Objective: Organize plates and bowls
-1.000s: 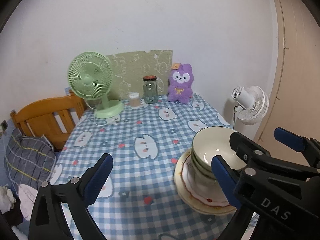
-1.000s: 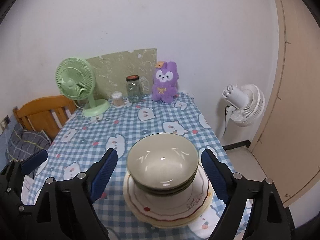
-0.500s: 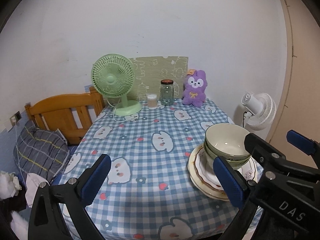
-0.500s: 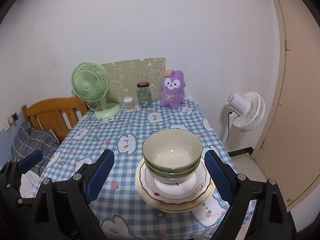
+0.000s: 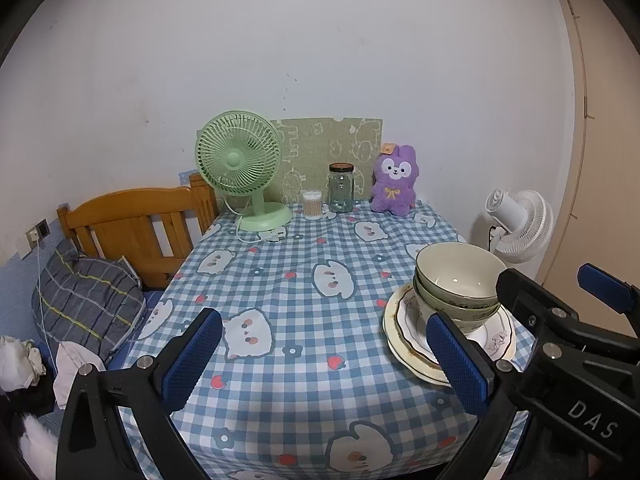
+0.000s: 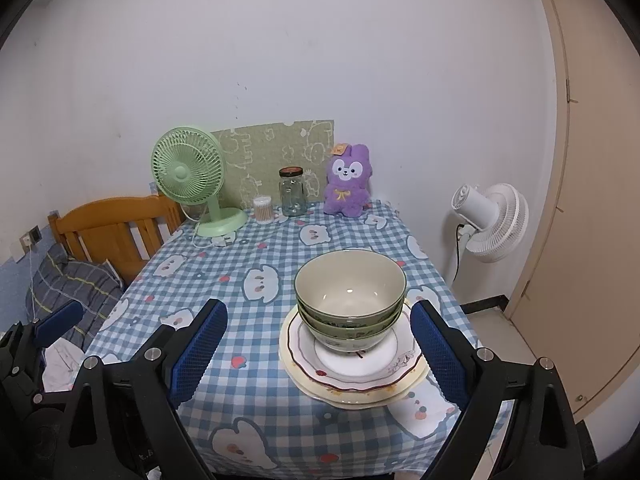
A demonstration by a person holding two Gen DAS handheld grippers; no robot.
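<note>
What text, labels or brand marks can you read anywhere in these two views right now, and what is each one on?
"DAS": white letters on the black body of the right gripper, seen in the left wrist view.
Orange tag on the purple plush rabbit: something is printed on it, too small to read.
Green patterned board against the wall: cartoon outlines and letter-like shapes, not legible.
Glass jar, bowls and plates: no text visible.

The right tongs (image 5: 568, 308) hid the plates' (image 5: 404, 332) far edge; the lower bowls (image 6: 352, 330) showed only rims.
</note>
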